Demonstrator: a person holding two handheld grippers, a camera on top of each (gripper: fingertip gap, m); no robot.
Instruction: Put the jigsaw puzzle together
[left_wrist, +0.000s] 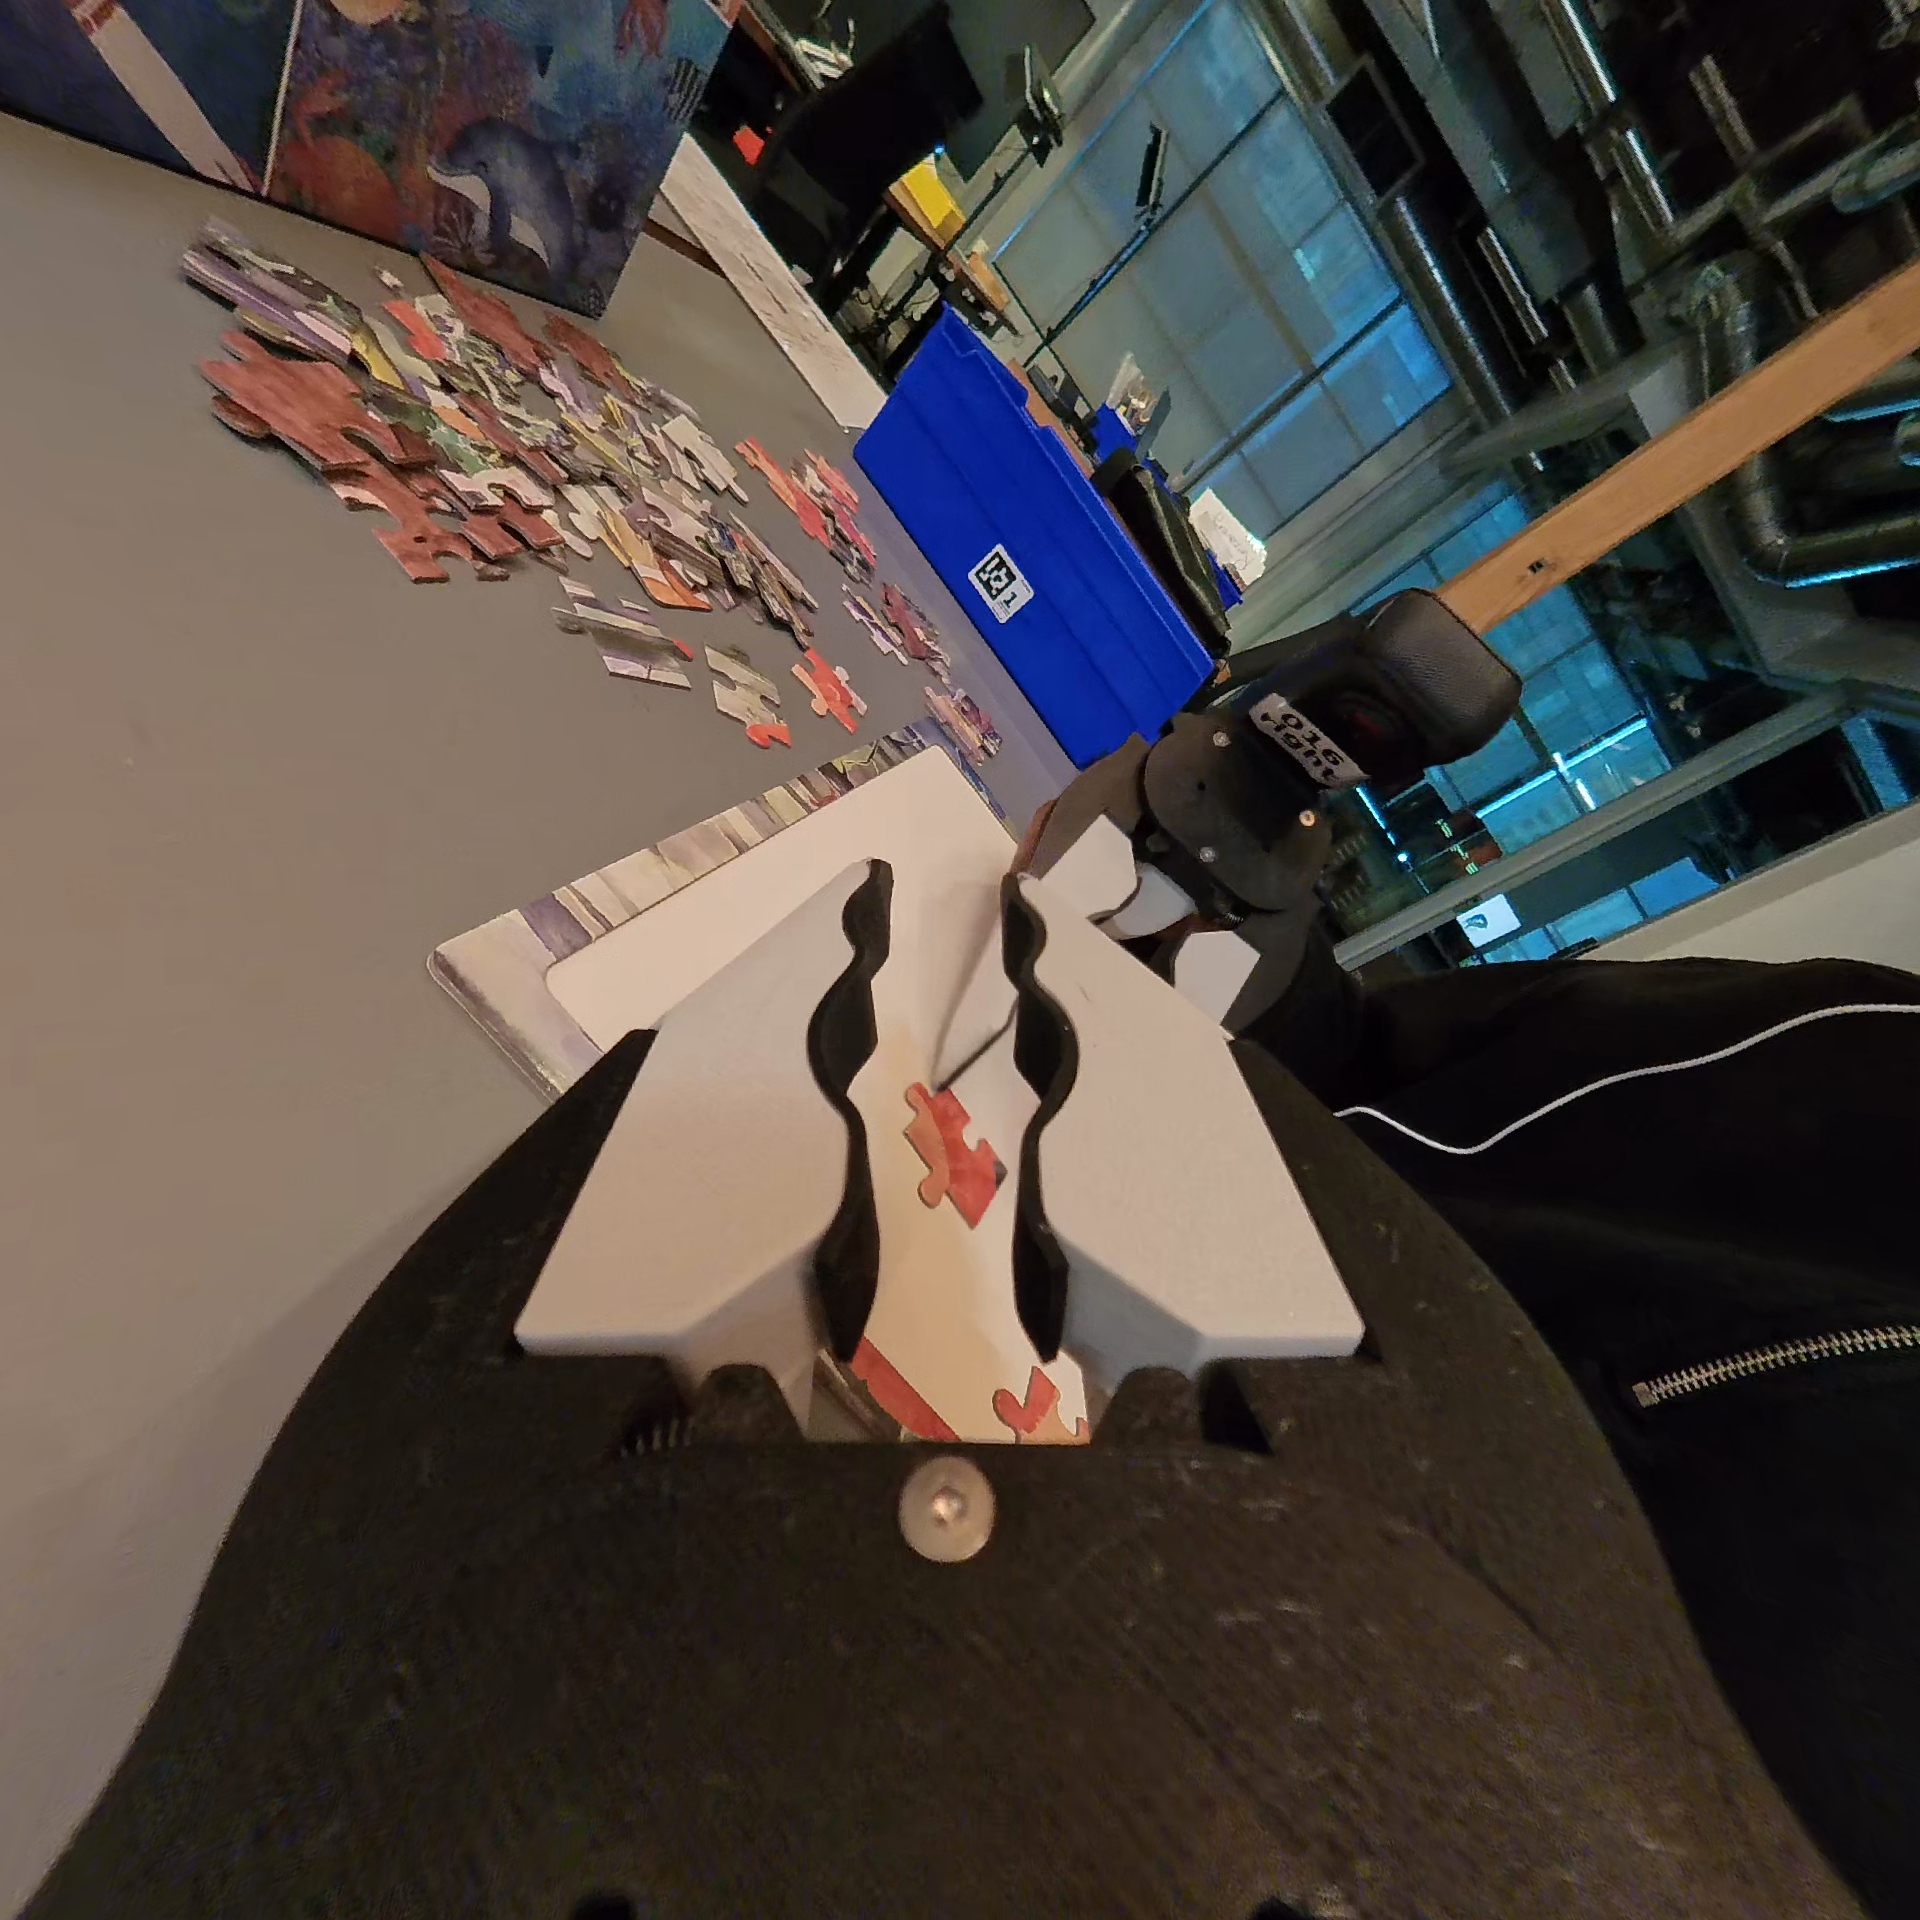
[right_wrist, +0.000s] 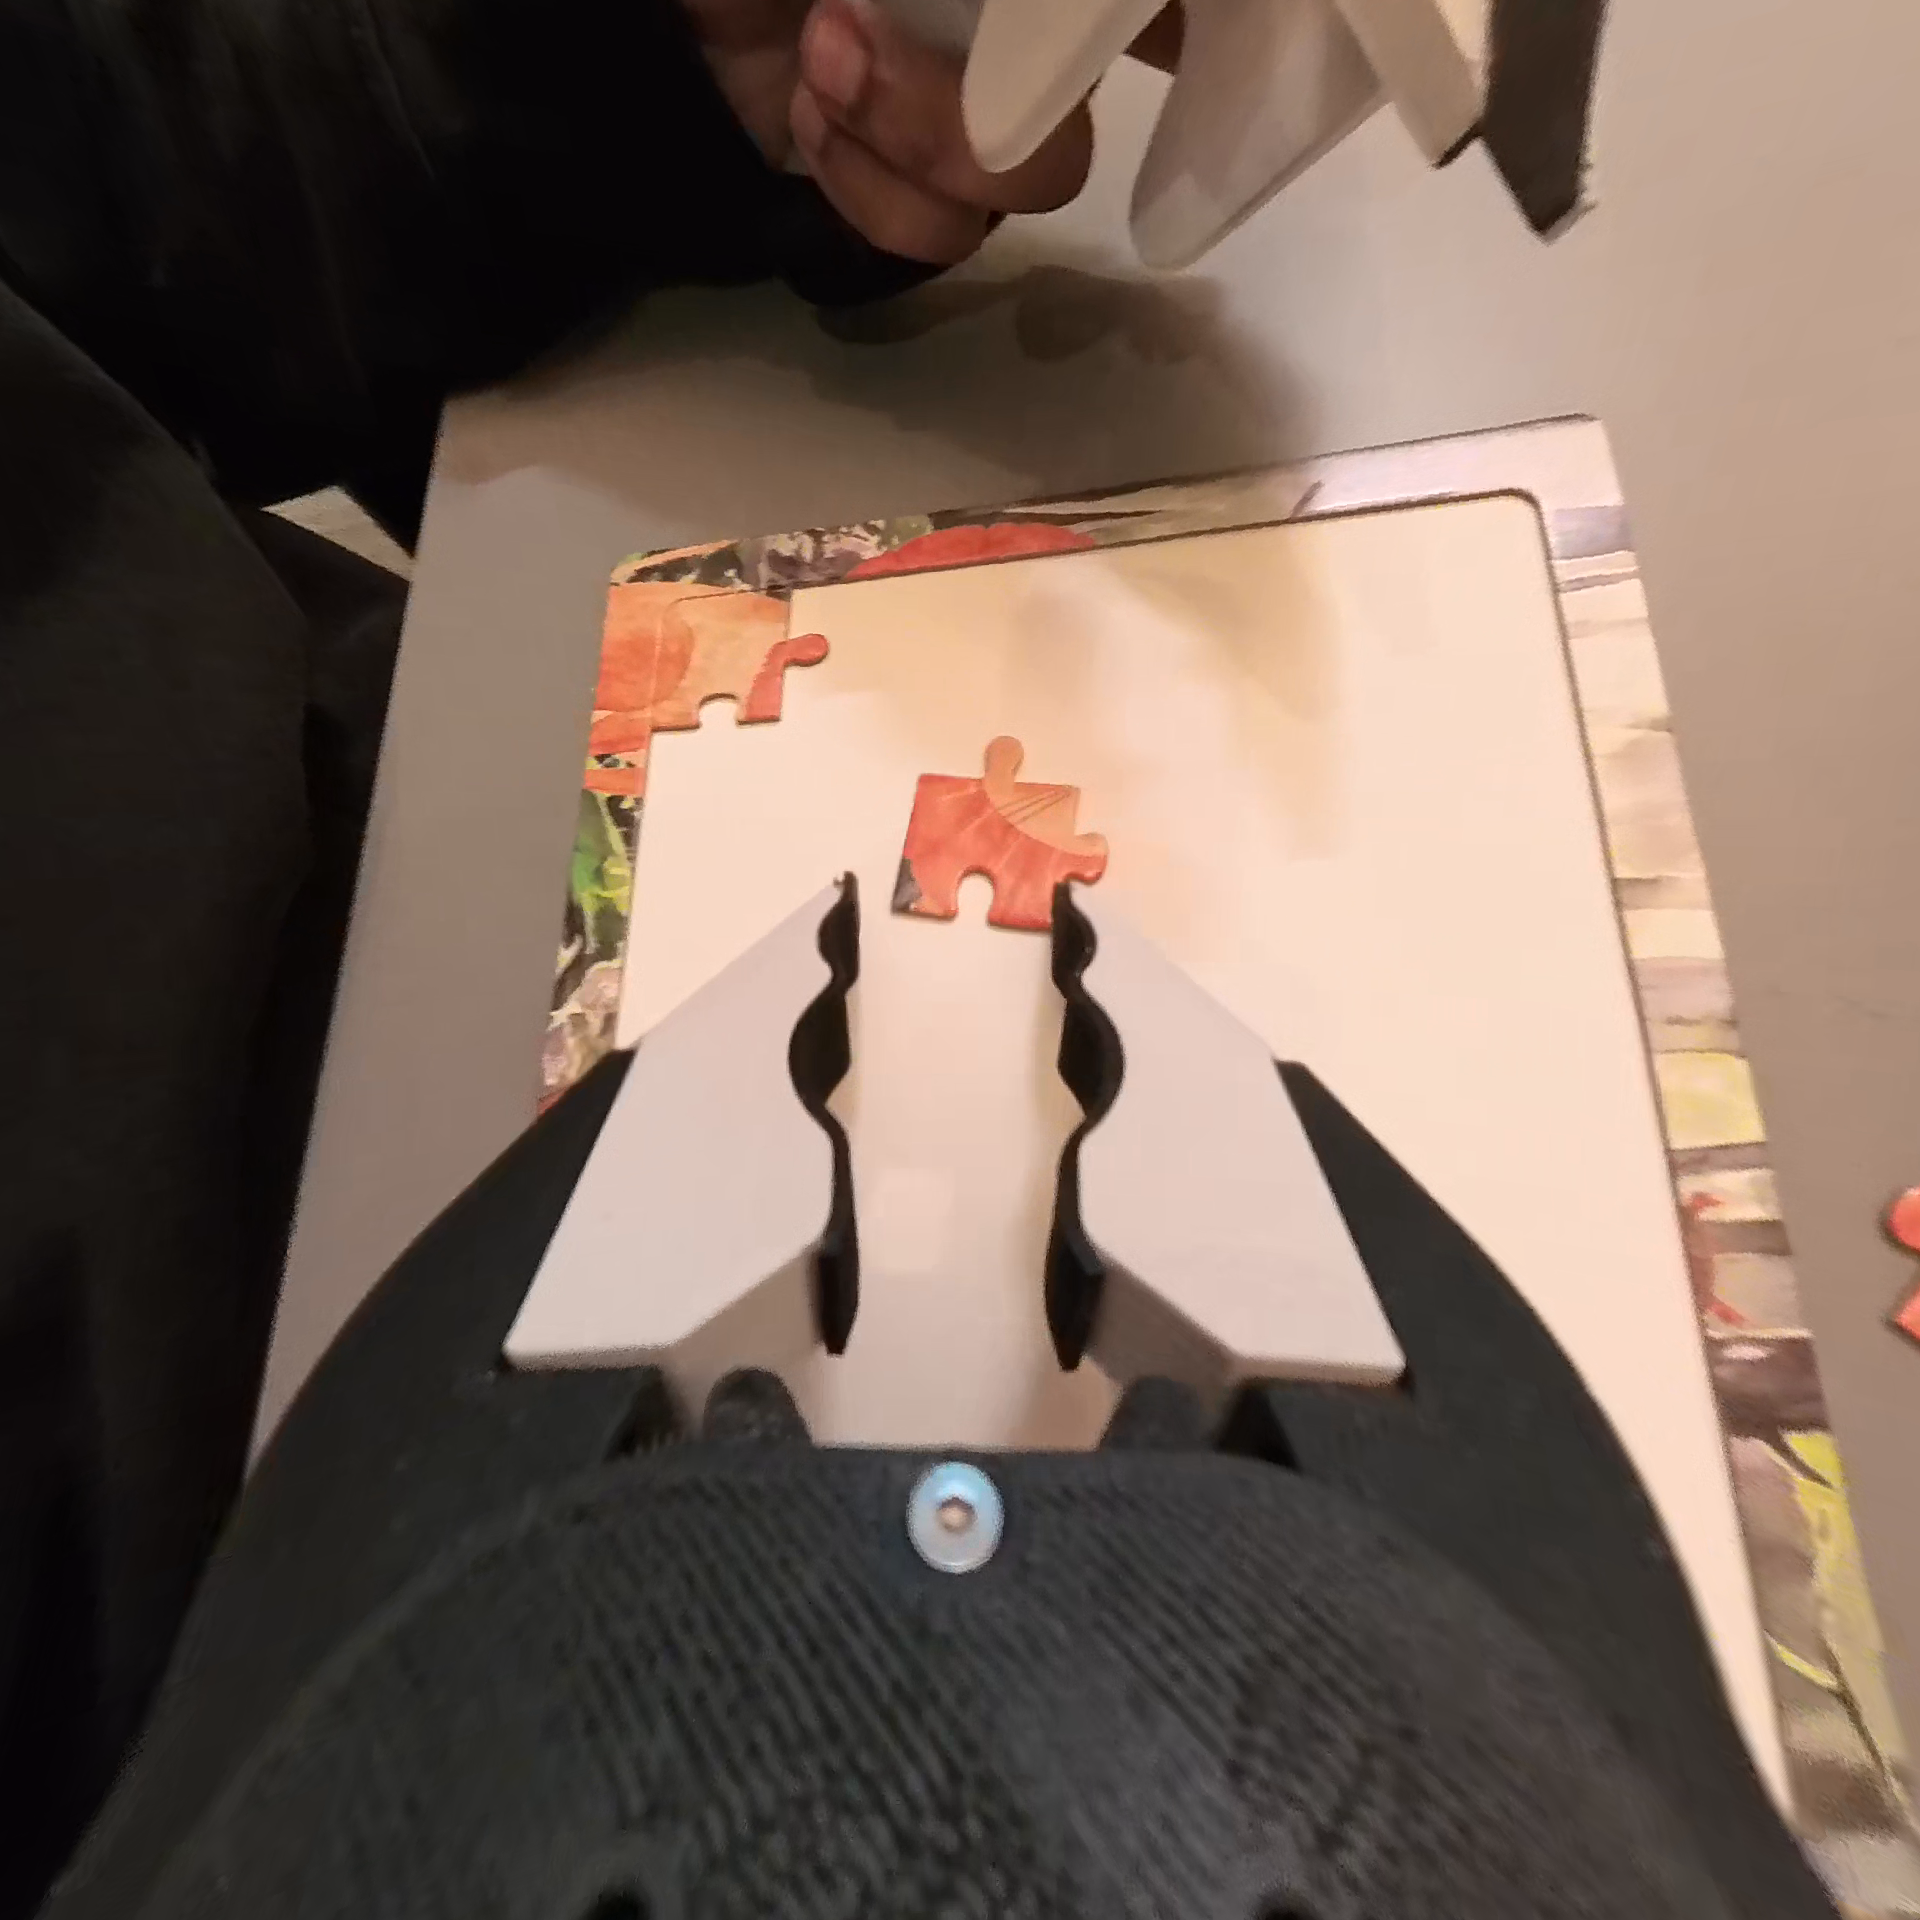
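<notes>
Grey counter (left_wrist: 260, 831): tray (right_wrist: 1299, 831) nearly bare, one corner piece (right_wrist: 696, 655) seated, one loose piece (right_wrist: 997, 842), pile (left_wrist: 499, 468) waiting; both grippers (left_wrist: 945, 883) (right_wrist: 956, 894) gape empty.

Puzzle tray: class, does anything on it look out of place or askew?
Yes. One orange piece lies loose on the bare white middle of the tray, slightly turned and joined to nothing, apart from the orange pieces seated in the corner. Both grippers, right and left, are open and empty.

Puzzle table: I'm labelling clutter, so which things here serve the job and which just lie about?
Job: tray, loose orange piece, placed corner piece, piece pile, box picture.
Lying about: blue bin.
</notes>
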